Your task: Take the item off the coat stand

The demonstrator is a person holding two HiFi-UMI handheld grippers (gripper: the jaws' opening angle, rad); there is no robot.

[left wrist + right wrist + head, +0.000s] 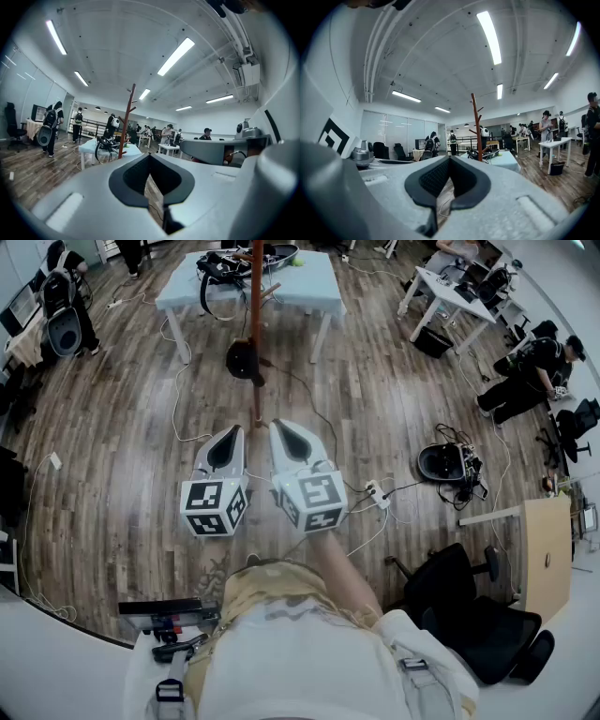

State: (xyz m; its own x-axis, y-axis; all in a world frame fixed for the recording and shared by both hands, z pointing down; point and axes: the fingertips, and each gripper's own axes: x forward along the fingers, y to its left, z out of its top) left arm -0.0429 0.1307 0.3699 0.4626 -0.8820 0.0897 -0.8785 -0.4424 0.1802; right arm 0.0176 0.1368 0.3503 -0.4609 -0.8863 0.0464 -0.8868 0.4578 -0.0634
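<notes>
The left gripper (233, 430) and the right gripper (279, 426) are held level and side by side, close together but not touching, both aimed across the wooden floor (122, 474) at the coat stand (255, 334). In the left gripper view the left gripper (150, 155) has its dark pads pressed together at the tip with nothing between them. In the right gripper view the right gripper (450, 158) shows the same, its pads meeting and empty. The coat stand is a slim reddish-brown pole with short side branches, standing upright just ahead of both gripper tips. A black item (242, 359), rounded like a cap or helmet, hangs against the pole's left side, above the foot of the stand and well clear of both grippers; what it is exactly I cannot tell. Behind the stand is a pale blue bench (319, 292) carrying black bags (223, 268) and straps. Loose cables (183, 390) trail over the floor, and a black office chair (450, 601) stands at the lower right.
</notes>
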